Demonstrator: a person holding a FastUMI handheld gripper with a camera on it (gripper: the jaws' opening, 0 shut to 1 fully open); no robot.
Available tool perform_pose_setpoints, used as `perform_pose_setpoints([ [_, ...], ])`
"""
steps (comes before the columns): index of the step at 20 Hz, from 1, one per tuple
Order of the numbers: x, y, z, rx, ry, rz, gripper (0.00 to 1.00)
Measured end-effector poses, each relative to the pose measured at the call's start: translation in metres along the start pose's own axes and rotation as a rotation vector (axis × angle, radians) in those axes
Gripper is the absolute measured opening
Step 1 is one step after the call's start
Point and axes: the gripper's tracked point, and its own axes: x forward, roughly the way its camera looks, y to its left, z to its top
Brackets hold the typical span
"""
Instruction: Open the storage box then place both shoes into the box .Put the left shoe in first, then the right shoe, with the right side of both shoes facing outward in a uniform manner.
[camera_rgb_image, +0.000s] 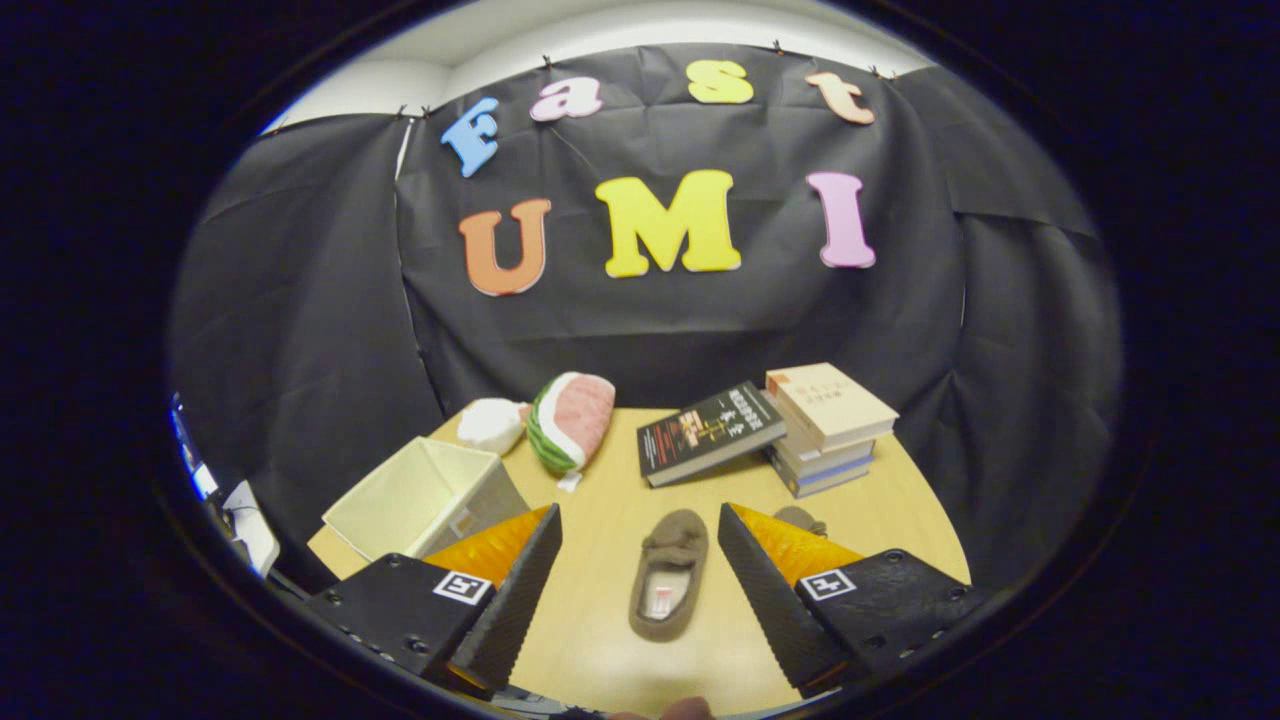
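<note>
Gripper (640, 560) is held above the table (600, 640), fingers spread wide, gripping nothing.

One brown shoe (668, 585) lies flat on the table between the fingers, toe pointing away from the tool. A second shoe (800, 519) sits just behind the right finger, mostly hidden; which one is left and which is right cannot be told from here.

Storage box (425, 497) stands beyond the left finger. It looks open at the top, no lid seen.

Risks, as judged:
- Picking the wrong shoe first, since the hidden one cannot be identified.
- Soft shoe may fold or twist in a pinch and land facing the wrong way.
- Left finger could clip the box wall on the swing over.

Count: shoes, two. Box, one. Books (830, 430), a stack of roughly three or four, plus one dark book (708, 432) leaning against it. Watermelon-shaped cushion (570, 420), one. White soft lump (492, 424) beside it, one.
</note>
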Motion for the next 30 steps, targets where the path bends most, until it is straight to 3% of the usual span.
perform_pose_setpoints([
  [6, 0.056, -0.036, -0.059, 0.061, 0.212, 0.016, 0.96],
  [11, 0.098, -0.055, -0.100, 0.081, 0.413, -0.021, 0.96],
  [15, 0.126, -0.063, -0.119, 0.095, 0.490, -0.060, 0.96],
  [21, 0.161, -0.063, -0.142, 0.100, 0.535, -0.116, 0.59],
  [26, 0.174, -0.066, -0.149, 0.160, 0.543, -0.176, 0.12],
  [29, 0.177, -0.067, -0.153, 0.171, 0.551, -0.201, 0.12],
  [30, 0.176, -0.065, -0.153, 0.176, 0.556, -0.206, 0.00],
])
